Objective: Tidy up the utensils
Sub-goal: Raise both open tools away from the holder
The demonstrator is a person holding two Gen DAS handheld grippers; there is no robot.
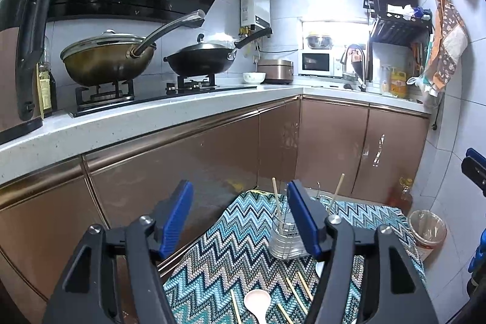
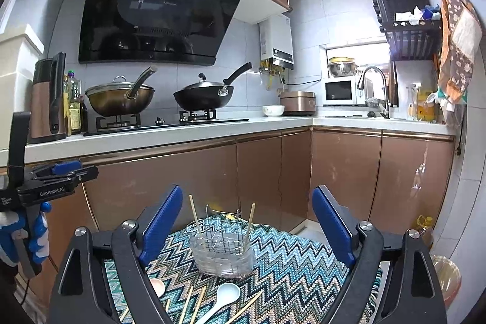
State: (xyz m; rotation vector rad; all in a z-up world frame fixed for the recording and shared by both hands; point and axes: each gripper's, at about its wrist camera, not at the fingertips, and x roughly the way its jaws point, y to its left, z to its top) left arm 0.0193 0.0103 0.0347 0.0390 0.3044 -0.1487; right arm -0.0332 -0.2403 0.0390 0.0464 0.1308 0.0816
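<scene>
Wooden chopsticks (image 2: 194,304) near the holder (image 2: 223,251) look light, slippery; I'd pinch mid-shaft. Left gripper (image 1: 240,220) and right gripper (image 2: 247,226) both gape empty.

Home kitchen, woks (image 2: 120,100) on gas stove (image 2: 164,122), range hood (image 2: 158,11), microwave (image 2: 338,91), sink tap (image 2: 375,87)

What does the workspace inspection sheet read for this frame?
Surface: zigzag cloth covers the table.
Job's things: clear holder upright with two chopsticks standing in it; white spoon, pink spoon and loose chopsticks lie on the cloth.
Clutter: nothing seen.
Grippers: left hand-held gripper open, empty; right hand-held gripper open, empty.
Cables: nothing seen.
Surroundings: two woks on the stove, kettle, bin.
</scene>
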